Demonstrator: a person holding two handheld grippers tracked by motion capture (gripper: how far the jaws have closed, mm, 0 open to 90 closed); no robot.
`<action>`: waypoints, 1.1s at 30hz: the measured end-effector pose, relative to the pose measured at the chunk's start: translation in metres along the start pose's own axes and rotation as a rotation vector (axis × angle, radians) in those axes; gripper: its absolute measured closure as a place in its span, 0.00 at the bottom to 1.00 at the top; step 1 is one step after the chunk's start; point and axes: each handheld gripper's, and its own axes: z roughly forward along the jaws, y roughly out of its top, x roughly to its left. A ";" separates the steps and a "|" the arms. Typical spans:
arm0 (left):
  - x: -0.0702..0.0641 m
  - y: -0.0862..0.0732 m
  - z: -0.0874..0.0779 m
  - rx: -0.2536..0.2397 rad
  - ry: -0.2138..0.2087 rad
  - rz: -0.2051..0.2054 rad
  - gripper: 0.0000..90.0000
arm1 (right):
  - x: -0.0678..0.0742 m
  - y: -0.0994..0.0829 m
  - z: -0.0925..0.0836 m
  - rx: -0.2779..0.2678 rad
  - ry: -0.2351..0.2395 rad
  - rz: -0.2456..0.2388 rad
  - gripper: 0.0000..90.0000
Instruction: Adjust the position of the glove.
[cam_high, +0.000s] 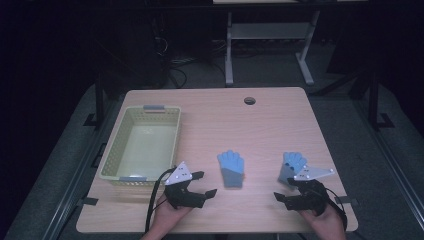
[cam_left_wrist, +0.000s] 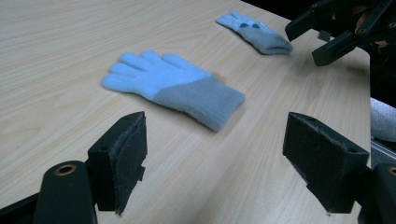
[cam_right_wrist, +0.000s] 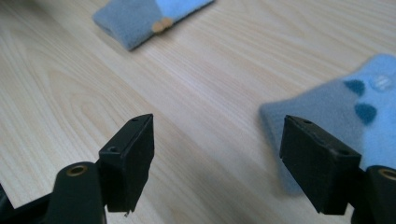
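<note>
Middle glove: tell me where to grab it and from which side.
Take the middle glove by its grey cuff, probably the thickest edge of a glove lying flat. The cuff points toward the person, so bring the open left gripper in low from the near side.

The high view looks forward and down over the whole table (cam_high: 270, 107). Each gripper view sits low, near the tabletop, looking along its own jaws. All three share the two gloves (cam_high: 231, 168) (cam_left_wrist: 173, 87) (cam_right_wrist: 140, 16)
</note>
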 end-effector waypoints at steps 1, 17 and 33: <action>0.000 0.000 0.000 0.001 0.001 -0.004 0.24 | -0.001 0.001 0.000 -0.006 0.002 -0.002 0.28; -0.005 0.001 -0.004 -0.023 -0.008 0.011 0.24 | -0.010 0.018 -0.006 -0.005 -0.014 0.029 0.23; -0.009 0.002 -0.007 -0.029 0.005 0.022 0.24 | -0.045 0.051 -0.010 0.065 -0.068 0.034 0.27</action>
